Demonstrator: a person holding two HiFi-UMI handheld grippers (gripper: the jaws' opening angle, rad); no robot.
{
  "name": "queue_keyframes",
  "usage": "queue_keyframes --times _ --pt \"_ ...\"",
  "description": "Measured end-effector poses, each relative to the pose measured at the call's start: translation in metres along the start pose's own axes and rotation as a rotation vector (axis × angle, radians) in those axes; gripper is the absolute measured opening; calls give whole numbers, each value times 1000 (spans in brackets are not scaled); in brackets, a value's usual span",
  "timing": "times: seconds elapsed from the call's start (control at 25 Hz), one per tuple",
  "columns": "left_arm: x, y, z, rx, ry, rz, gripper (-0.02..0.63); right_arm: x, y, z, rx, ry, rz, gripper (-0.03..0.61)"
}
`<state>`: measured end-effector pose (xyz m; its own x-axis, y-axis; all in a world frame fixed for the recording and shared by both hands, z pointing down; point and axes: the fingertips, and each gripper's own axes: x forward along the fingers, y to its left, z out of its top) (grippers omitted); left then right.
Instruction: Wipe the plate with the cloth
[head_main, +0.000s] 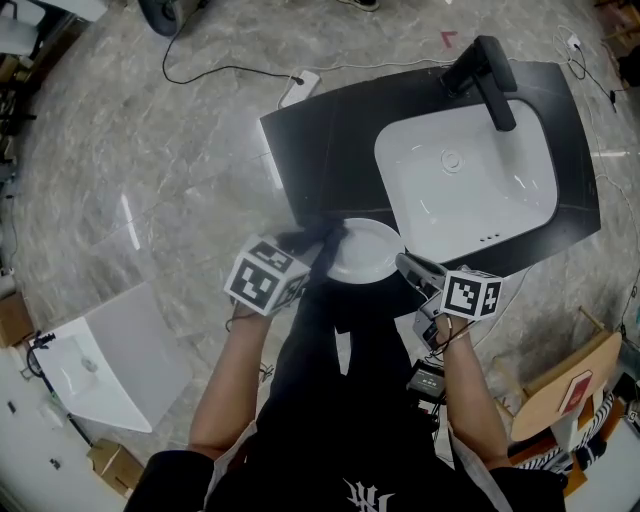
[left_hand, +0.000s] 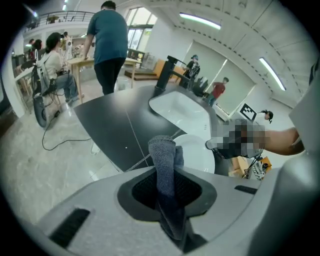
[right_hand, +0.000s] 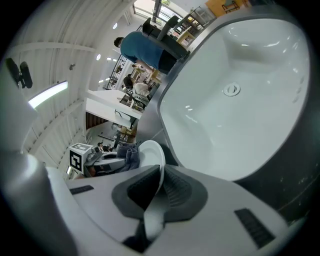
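Pinches a folded grey cloth (left_hand: 162, 155) in the left claw (left_hand: 167, 189), jaws pressed onto it, with a rounded wad standing out past the tips along the claw's own line. Clamps the white plate (right_hand: 150, 156) by its rim in the right claw (right_hand: 157, 192), jaws drawn nearly together on the thin edge, which shows edge-on from that side. Holds the plate off the surface, over the near edge of the black desk (head_main: 330, 140), just in front of the near left corner of the white sink (head_main: 470, 180); black faucet (head_main: 490, 75) well apart at the far edge. Seen from the head view, shows almost the full round of the plate, so face turned mostly upward, grasped at its right rim. Puts the cloth at the plate's left rim, touching or just beside it; cannot tell which. From the left claw, finds the plate immediately ahead and slightly right of the cloth's tip, with the cloth's long axis pointing across the face toward the right claw. Being round, gives no long axis of its own to follow. Likely calls for a short push of the left claw, the nearer and free one, rightward over the face, with the right claw only steadying. Looks glossy, plain and shallow, with a raised rim and no visible marks or residue; probably slippery in so small a rim grip.
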<state>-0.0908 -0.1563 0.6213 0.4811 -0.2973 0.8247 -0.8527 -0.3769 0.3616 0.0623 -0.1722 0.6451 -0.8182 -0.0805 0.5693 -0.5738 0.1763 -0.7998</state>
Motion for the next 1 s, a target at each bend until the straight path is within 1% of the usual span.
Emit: queue_keyframes --times 0.36,0.44,0.52,0.64,0.72,0.8,0.96,1.0 --pt "-20 23 -20 -1 14 61 51 0 2 2 -22 -5 -5 23" --pt "-27 30 -25 -20 9 77 51 1 3 3 -29 -4 -2 23" --pt "-35 36 -30 -56 -5 87 51 0 3 2 -37 -2 -2 23" --pt "-47 39 -33 -117 -56 75 51 0 3 2 -46 -4 -2 23" --pt "-52 34 -29 -134 -91 56 51 0 3 2 -51 -3 -4 23" --pt "-56 25 -22 -126 -115 37 51 0 4 1 -62 0 -7 23" --pt "-58 7 -3 -84 -152 9 51 0 4 2 -81 2 -18 23" --pt "-59 3 1 -74 -158 2 51 -1 5 2 -81 0 -20 34"
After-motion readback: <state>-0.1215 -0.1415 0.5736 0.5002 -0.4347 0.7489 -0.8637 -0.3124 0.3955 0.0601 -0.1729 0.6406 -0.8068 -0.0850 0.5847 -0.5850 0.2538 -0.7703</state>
